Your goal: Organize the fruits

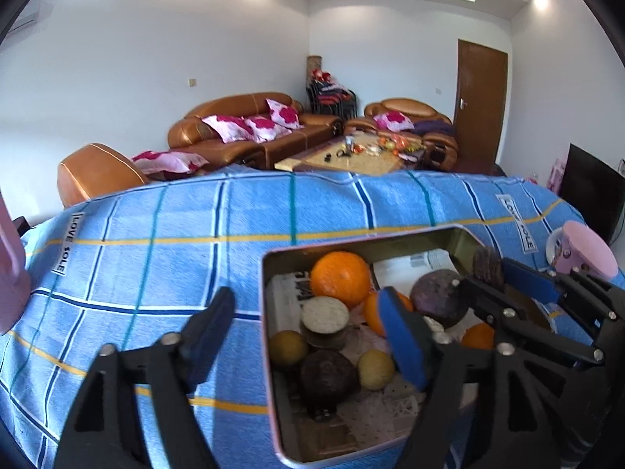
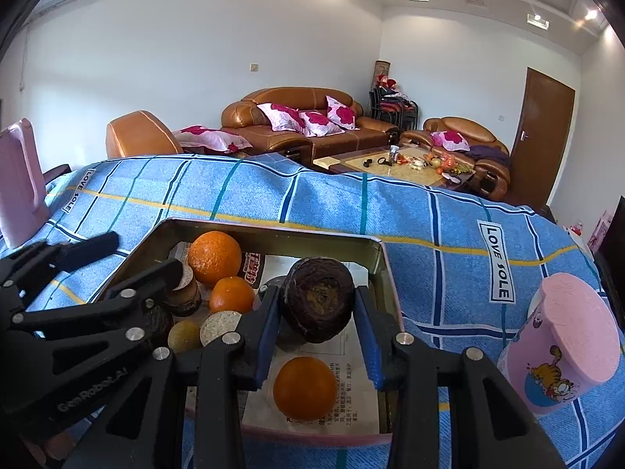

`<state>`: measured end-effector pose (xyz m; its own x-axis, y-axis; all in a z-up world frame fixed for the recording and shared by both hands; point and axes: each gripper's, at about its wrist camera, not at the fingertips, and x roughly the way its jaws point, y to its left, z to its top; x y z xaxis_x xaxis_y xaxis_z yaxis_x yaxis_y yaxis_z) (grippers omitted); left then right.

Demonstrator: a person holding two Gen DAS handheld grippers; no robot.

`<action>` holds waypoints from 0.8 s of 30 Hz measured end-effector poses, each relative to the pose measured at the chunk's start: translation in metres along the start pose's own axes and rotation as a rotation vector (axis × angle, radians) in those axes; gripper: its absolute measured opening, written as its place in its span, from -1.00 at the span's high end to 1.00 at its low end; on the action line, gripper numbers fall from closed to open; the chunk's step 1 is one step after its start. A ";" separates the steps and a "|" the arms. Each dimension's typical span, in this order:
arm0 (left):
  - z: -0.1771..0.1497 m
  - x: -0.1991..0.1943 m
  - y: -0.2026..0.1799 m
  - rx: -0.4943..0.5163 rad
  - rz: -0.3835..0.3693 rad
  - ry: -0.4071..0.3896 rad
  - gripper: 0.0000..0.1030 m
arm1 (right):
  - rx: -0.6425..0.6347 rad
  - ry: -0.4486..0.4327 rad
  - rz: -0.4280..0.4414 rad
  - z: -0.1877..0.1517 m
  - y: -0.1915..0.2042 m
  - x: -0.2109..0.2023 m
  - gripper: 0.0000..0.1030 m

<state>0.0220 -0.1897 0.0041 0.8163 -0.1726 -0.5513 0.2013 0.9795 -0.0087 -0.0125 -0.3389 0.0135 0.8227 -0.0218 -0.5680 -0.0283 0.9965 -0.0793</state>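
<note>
A metal tin tray (image 1: 268, 312) of fruit sits on a blue checked cloth. In it lie a big orange (image 1: 340, 277), two small yellow fruits (image 1: 288, 348), a dark brown fruit (image 1: 328, 377) and a round beige-topped jar (image 1: 325, 314). My left gripper (image 1: 305, 299) is open and straddles the tray's left wall, one finger over the cloth and one over the fruit, gripping nothing. My right gripper (image 2: 317, 293) is shut on a dark brown round fruit (image 2: 318, 305), held above the tray's right side. Another orange (image 2: 304, 387) lies on paper below it.
A pink cup with a cartoon cat (image 2: 562, 344) stands right of the tray. A pink jug (image 2: 19, 179) stands at the cloth's far left. Bare cloth lies behind and left of the tray. Leather sofas (image 2: 297, 121) and a coffee table are beyond the table.
</note>
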 end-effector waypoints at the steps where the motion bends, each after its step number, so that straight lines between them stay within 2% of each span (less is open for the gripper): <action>1: 0.001 -0.002 0.003 -0.009 0.007 -0.009 -0.73 | 0.008 -0.004 0.003 0.000 -0.001 -0.001 0.20; 5: 0.002 -0.010 0.012 -0.033 0.037 -0.047 -0.99 | 0.035 -0.028 0.011 0.000 -0.006 -0.006 -0.03; 13: -0.002 -0.019 0.020 -0.042 0.063 -0.082 -1.00 | -0.009 -0.050 -0.001 -0.001 0.005 -0.011 -0.07; 19: -0.006 -0.021 0.025 -0.054 0.082 -0.090 -1.00 | 0.008 -0.068 -0.023 -0.002 0.004 -0.016 -0.38; 24: -0.008 -0.023 0.026 -0.056 0.087 -0.090 -1.00 | 0.007 -0.075 -0.038 -0.002 0.005 -0.020 -0.40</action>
<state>0.0046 -0.1598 0.0101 0.8750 -0.0929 -0.4751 0.0990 0.9950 -0.0122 -0.0302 -0.3334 0.0225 0.8634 -0.0540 -0.5017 0.0079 0.9956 -0.0935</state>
